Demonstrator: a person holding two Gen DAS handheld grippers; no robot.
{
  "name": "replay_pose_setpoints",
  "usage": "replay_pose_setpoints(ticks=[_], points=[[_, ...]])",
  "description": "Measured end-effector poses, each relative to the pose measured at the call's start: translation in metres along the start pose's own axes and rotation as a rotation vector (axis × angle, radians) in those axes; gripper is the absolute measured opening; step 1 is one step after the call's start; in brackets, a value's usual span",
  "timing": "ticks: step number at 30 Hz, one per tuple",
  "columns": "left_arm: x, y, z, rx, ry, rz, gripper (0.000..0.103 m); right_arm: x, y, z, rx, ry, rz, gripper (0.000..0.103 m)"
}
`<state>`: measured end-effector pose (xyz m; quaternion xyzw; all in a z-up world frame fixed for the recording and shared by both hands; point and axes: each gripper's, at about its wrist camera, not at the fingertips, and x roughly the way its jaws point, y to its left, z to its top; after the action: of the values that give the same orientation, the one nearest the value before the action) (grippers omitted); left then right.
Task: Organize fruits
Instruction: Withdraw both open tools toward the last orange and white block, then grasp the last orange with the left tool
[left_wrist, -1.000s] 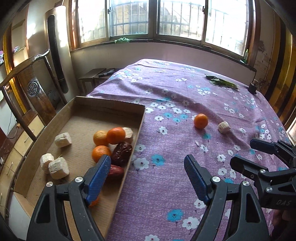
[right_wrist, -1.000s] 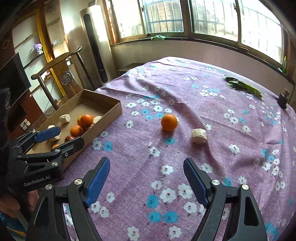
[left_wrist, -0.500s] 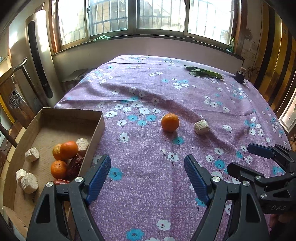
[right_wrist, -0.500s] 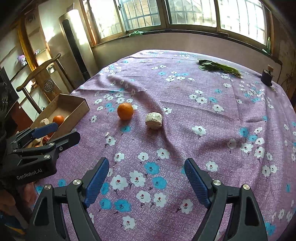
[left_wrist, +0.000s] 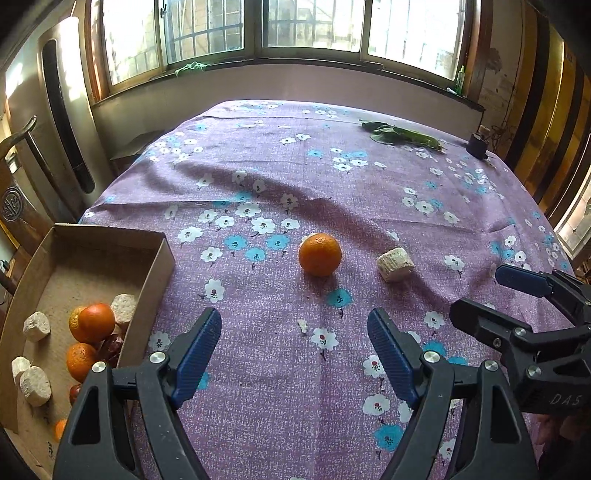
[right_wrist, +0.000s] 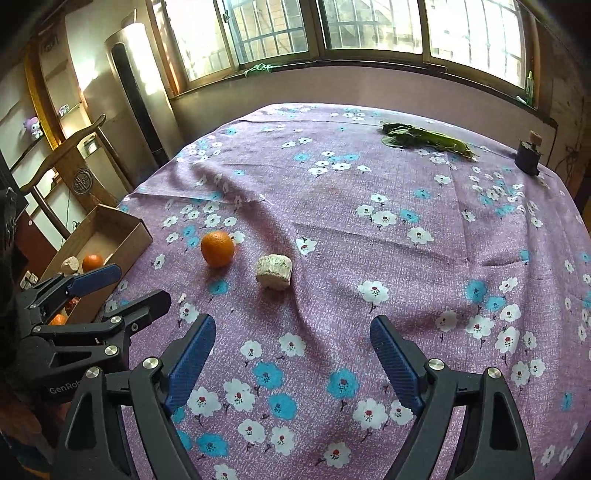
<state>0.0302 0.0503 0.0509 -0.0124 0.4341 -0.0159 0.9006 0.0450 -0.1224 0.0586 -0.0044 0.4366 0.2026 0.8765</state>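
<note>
An orange (left_wrist: 320, 254) (right_wrist: 217, 248) lies on the purple flowered cloth, with a pale cut chunk (left_wrist: 394, 264) (right_wrist: 274, 271) just to its right. My left gripper (left_wrist: 294, 347) hangs open and empty above the cloth, nearer than the orange and in line with it. My right gripper (right_wrist: 293, 350) is opening, nothing between its jaws, with the chunk ahead and slightly left. At the table's left edge a cardboard box (left_wrist: 159, 258) (right_wrist: 127, 236) holds several oranges (left_wrist: 96, 322), pale chunks (left_wrist: 36, 325) and dark red fruit.
Green leaves (left_wrist: 402, 134) (right_wrist: 424, 139) and a small dark jar (left_wrist: 477, 144) (right_wrist: 529, 157) lie at the table's far right. A wooden chair (right_wrist: 79, 162) stands left of the table beyond the box. Each view shows the other gripper at its side edge.
Both grippers have moved right across the table, away from the box. The orange and chunk now sit nearer and more central in each view. The right jaws stand a little wider.
</note>
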Motion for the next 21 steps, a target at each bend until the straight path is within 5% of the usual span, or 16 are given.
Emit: replay_pose_setpoints(ticks=[21], points=[[0.058,-0.002,0.031,-0.045,0.044,0.01,0.081,0.024,-0.01,0.002,-0.042,0.056,-0.012,0.096]])
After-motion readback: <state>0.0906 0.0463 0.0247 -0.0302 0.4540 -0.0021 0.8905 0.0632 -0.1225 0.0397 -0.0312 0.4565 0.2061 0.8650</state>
